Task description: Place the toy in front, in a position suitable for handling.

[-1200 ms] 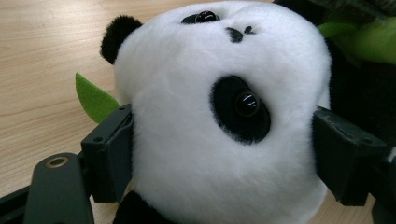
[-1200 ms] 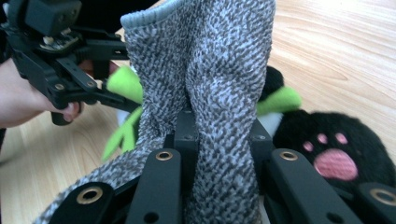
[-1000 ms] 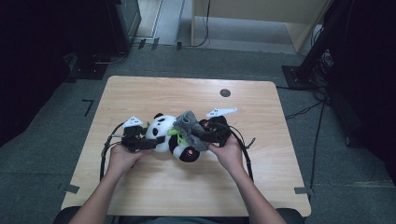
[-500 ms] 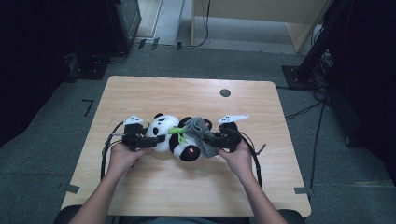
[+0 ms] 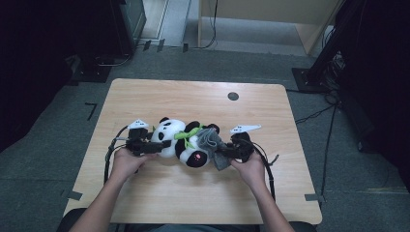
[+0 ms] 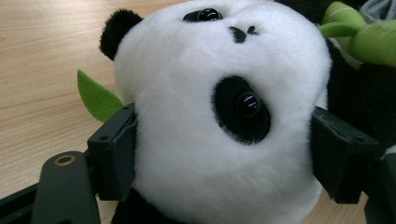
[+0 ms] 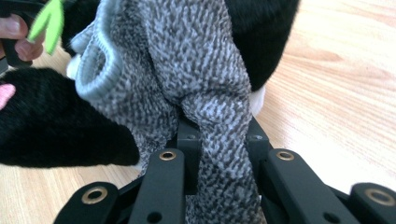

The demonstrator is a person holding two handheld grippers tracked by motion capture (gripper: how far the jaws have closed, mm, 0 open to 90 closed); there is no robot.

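On the near half of the wooden bench (image 5: 145, 96), a plush panda (image 5: 181, 142) lies on its back between the person's two hands, head toward the left hand and legs toward the right. The pose suits a dressing or undressing job: one end is pinned so the other can be worked without the toy sliding.

The left tongs (image 5: 150, 146) do the pinning. In the left gripper view their jaws stand wide apart and press into both sides of the white head (image 6: 219, 116), the fur bulging slightly between the pads, so the head is clamped rather than merely flanked.

The right tongs (image 5: 223, 153) handle the garment, a grey knitted sleeve or sock (image 7: 187, 65) bunched around the panda's black lower body. Seen in the right gripper view, their jaws are drawn almost together on a fold of the knit (image 7: 224, 154), pinching cloth alone. A green felt leaf (image 6: 95, 95) pokes out beside the head, clear of both grips.
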